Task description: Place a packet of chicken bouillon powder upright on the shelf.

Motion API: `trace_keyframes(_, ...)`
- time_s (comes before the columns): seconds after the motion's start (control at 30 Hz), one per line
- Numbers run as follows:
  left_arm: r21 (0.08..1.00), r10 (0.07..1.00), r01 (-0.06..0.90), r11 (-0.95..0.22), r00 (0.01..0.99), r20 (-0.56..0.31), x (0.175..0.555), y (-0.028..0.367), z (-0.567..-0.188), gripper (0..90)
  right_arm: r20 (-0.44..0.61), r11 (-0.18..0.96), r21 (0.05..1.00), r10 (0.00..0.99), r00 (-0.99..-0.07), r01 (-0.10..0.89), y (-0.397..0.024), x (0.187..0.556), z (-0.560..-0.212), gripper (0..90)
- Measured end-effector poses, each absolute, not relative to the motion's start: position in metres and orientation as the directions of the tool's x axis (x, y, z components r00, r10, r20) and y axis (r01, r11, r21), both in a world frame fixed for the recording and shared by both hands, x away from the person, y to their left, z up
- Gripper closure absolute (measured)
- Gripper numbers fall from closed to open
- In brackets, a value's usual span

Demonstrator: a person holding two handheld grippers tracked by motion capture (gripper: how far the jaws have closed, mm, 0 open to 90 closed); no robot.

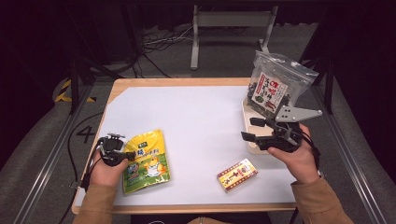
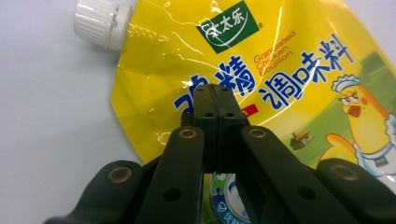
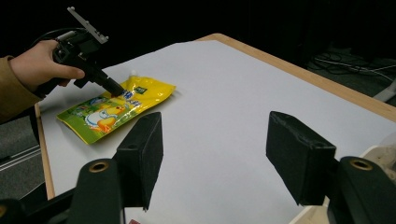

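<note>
Two claws: left claw point(image 2: 215, 100) closed over yellow bouillon pouch point(image 2: 261, 60), right claw point(image 3: 215, 154) open, empty.

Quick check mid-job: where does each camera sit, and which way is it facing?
High view: above the person's side, looking forward and down on the table; both forearms, left tool, right tool.
Left gripper view: on the left tool, jaws together over the yellow pouch.
Right gripper view: on the right tool, jaws apart, facing across the table.
Shared: all show the yellow pouch.
</note>
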State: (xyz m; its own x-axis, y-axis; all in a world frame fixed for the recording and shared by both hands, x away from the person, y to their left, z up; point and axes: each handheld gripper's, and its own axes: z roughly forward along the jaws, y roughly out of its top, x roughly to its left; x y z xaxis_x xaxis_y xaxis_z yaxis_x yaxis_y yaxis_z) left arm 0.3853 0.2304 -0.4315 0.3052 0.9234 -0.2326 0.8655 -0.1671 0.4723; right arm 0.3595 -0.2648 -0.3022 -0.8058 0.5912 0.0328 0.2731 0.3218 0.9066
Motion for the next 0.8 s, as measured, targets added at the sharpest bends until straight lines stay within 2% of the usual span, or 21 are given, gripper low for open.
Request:
trace_keyframes(0.07,0.471,0.916,0.868,-0.158,0.307,-0.258,0.386,0.233,-0.431,88.7,0.034,0.318,0.908,0.596,-0.803,0.274,-0.267,0.359,-0.302,37.1)
trace_keyframes(0.1,0.483,0.917,0.862,-0.156,0.308,-0.255,0.386,0.236,-0.43,85.1,0.036,0.315,0.908,0.597,-0.801,0.275,-0.268,0.359,-0.302,37.1)
trace_keyframes(0.13,0.505,0.926,0.851,-0.143,0.295,-0.235,0.385,0.236,-0.428,73.2,0.036,0.314,0.909,0.598,-0.801,0.275,-0.269,0.359,-0.302,37.1)
trace_keyframes(0.17,0.505,0.926,0.851,-0.143,0.295,-0.235,0.385,0.236,-0.428,66.6,0.036,0.314,0.909,0.598,-0.801,0.275,-0.269,0.359,-0.302,37.1)
trace_keyframes(0.23,0.536,0.94,0.831,-0.147,0.286,-0.186,0.383,0.24,-0.423,63.1,0.038,0.312,0.908,0.6,-0.799,0.278,-0.27,0.36,-0.302,37.1)
trace_keyframes(0.3,0.563,0.947,0.816,-0.129,0.271,-0.175,0.383,0.244,-0.421,49.5,0.04,0.312,0.908,0.601,-0.798,0.28,-0.271,0.36,-0.303,37.2)
trace_keyframes(0.47,0.551,0.952,0.822,-0.145,0.268,-0.149,0.392,0.246,-0.428,30.1,0.038,0.32,0.904,0.6,-0.799,0.283,-0.268,0.36,-0.305,37.2)
trace_keyframes(0.57,0.506,0.945,0.848,-0.161,0.279,-0.167,0.399,0.244,-0.436,28.9,0.038,0.325,0.901,0.601,-0.799,0.288,-0.268,0.361,-0.306,37.1)
trace_keyframes(0.63,0.5,0.947,0.843,-0.197,0.296,-0.126,0.398,0.237,-0.435,28.7,0.039,0.324,0.901,0.602,-0.798,0.289,-0.268,0.361,-0.307,37.1)
trace_keyframes(0.67,0.5,0.947,0.843,-0.197,0.296,-0.126,0.398,0.237,-0.435,35.4,0.039,0.324,0.901,0.602,-0.798,0.289,-0.268,0.361,-0.307,37.1)
trace_keyframes(0.8,0.501,0.947,0.839,-0.211,0.302,-0.108,0.396,0.229,-0.435,40.0,0.042,0.319,0.902,0.604,-0.796,0.29,-0.27,0.361,-0.307,37.1)
